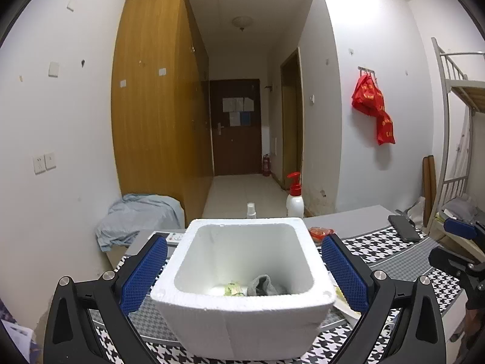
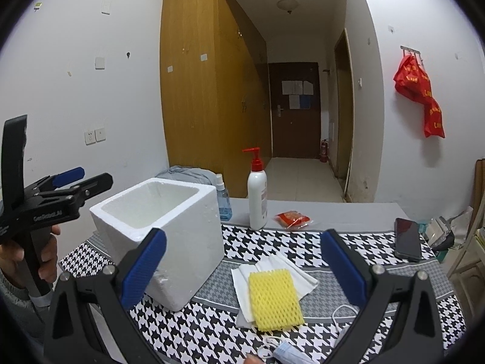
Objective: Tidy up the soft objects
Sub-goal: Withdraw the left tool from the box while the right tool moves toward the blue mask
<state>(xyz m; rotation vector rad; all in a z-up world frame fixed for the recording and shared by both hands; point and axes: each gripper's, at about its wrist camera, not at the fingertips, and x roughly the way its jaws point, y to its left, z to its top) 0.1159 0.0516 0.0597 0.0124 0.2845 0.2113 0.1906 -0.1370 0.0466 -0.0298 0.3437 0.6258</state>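
Fig. Soft-object sorting at a desk (image 2: 348, 217) covered w/ a black-and-white houndstooth cloth.

Container: a white square expanded-foam box (image 2: 169, 212) is set upright on the desk, left of centre in the right-wrist view. Inside, at the bottom, a crumpled grey fabric item, probably a sock (image 1: 265, 285), is seen beside a small pale yellow-green item (image 1: 232, 288), not identifiable.

Remaining items: a yellow foam-mesh fruit sleeve (image 2: 274, 298) is laid flat on a stack of white paper tissues (image 2: 295, 273), just right of the box. A light-blue face mask (image 2: 291, 353) w/ white ear loop is partly seen at the bottom edge.

Left hand-held gripper (image 1: 244, 268): released, blue pads spread wide on either side of the box, nothing held. Right hand-held gripper (image 2: 242, 268): released, held above the sleeve and tissues, nothing between the pads.

Handling (judged): the sleeve is v. light, springy and compressible; it should be pinched across a short edge or the middle, lightly, since the tissues beneath are thin and may be dragged along. The mask is limp; its folded body is a better hold than the loop. The box is light and could be tipped or slid if bumped.
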